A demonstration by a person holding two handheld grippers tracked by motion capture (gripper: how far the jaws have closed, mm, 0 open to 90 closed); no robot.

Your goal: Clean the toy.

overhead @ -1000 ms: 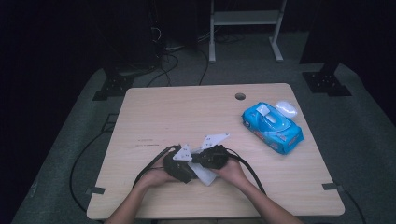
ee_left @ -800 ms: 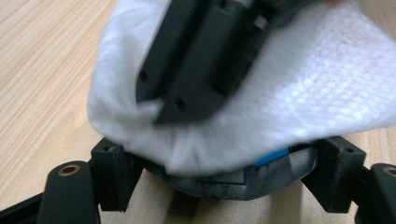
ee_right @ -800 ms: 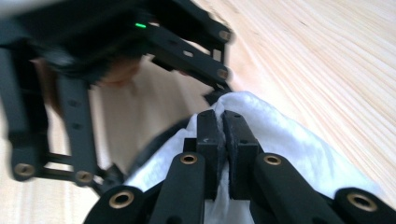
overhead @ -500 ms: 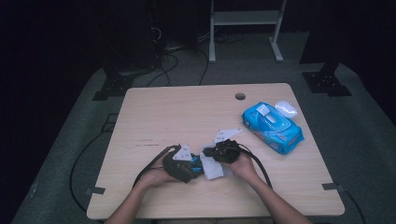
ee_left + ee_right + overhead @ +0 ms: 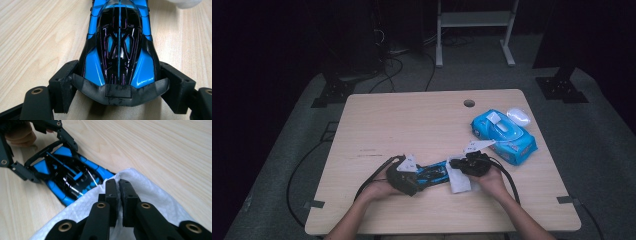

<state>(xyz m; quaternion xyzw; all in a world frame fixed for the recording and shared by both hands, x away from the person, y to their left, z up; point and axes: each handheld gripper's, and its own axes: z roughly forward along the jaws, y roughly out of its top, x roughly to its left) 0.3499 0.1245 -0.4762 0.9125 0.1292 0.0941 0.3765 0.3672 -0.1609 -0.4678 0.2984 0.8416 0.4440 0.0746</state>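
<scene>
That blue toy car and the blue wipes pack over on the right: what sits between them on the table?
In the high view, the right tool and its white wipe lie between the toy car and the wipes pack.

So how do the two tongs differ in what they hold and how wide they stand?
The left tongs stand wide, one jaw on each side of the blue toy car; the right tongs are pressed nearly together on a white wipe. The left ones grip something hard and glossy, the right ones something soft. Both are black and low over the table.
</scene>
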